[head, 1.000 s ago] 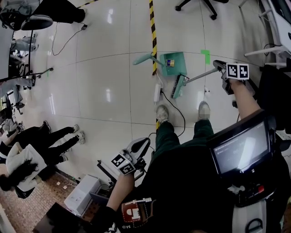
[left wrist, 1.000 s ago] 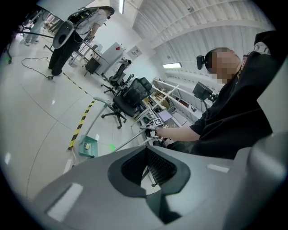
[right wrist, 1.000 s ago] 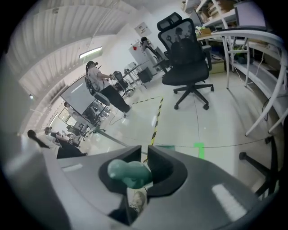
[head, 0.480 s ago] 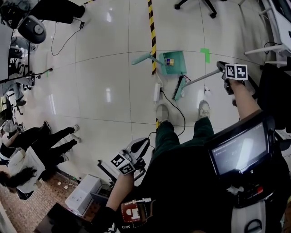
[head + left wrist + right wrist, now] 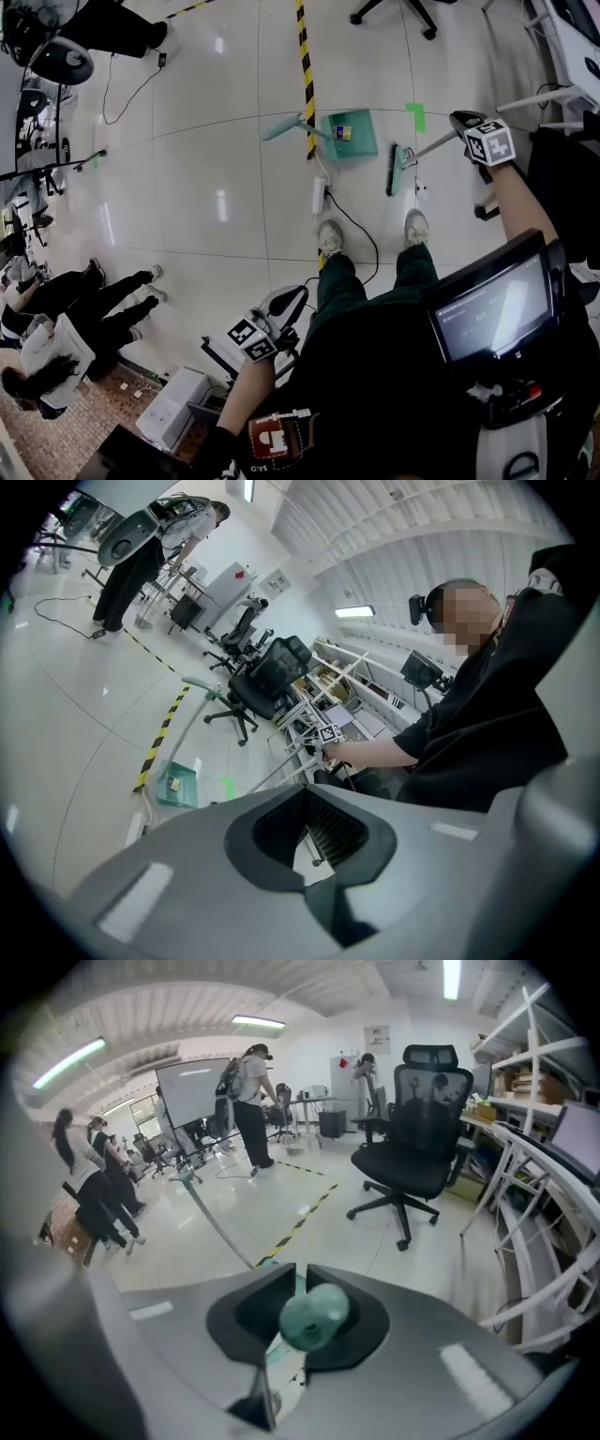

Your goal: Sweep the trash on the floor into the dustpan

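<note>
A green dustpan (image 5: 349, 133) lies on the pale floor by the striped tape, its long handle (image 5: 281, 127) pointing left, with a small yellow and blue piece of trash (image 5: 344, 132) inside it. The green broom head (image 5: 397, 170) rests on the floor to the dustpan's right, apart from it. My right gripper (image 5: 466, 125) is shut on the top of the broom handle (image 5: 314, 1316). My left gripper (image 5: 286, 302) hangs low by the person's hip, jaws together with nothing between them. From there I see the dustpan (image 5: 176, 785) far off.
Yellow-black tape (image 5: 304, 56) runs up the floor. A white power strip (image 5: 320, 195) and its cable lie near the person's shoes (image 5: 330, 236). A chair base (image 5: 389, 9) stands at the top and metal racks at the right. People (image 5: 75, 300) stand at the left.
The broom head has swung right, away from the dustpan's front edge. The right gripper shifted slightly with it. The left gripper has not moved.
</note>
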